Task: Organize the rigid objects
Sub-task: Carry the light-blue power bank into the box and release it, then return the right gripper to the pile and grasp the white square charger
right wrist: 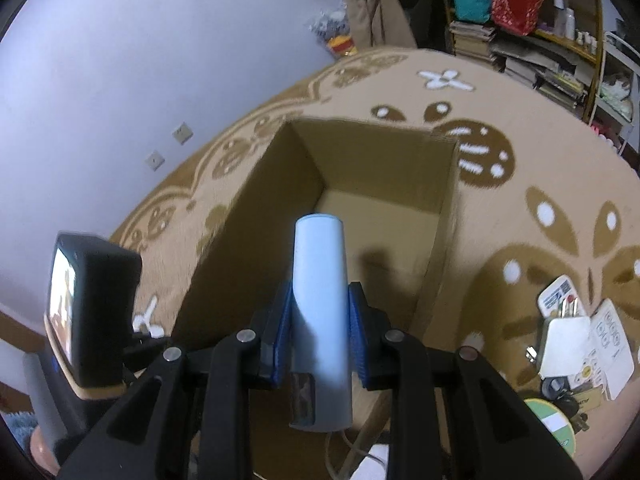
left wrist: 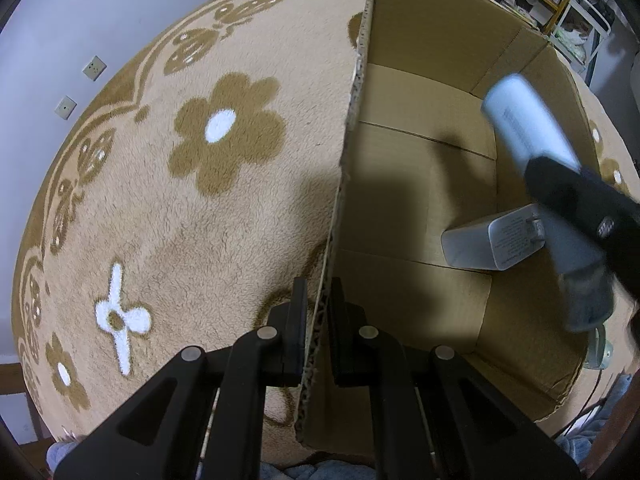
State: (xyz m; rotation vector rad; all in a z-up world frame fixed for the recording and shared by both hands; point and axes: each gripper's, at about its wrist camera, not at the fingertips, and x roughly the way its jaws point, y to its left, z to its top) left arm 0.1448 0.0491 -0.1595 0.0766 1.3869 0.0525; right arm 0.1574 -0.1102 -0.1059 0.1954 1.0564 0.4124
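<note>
clamped by the left gripper [left wrist: 316, 320], pointing steeply down on the box [left wrist: 420, 184] wall, likely to steady it; gripped tight in the right gripper [right wrist: 318, 320], tilted down over the opening: a pale tube [right wrist: 320, 300], seemingly bound inside; deeper in, on the floor, lay a charger [left wrist: 492, 240]; beyond, only rug [left wrist: 160, 208].

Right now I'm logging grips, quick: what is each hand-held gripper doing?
Left hand-held gripper: closed on the cardboard box wall.
Right hand-held gripper: closed on the pale blue cylinder, above the box.
</note>
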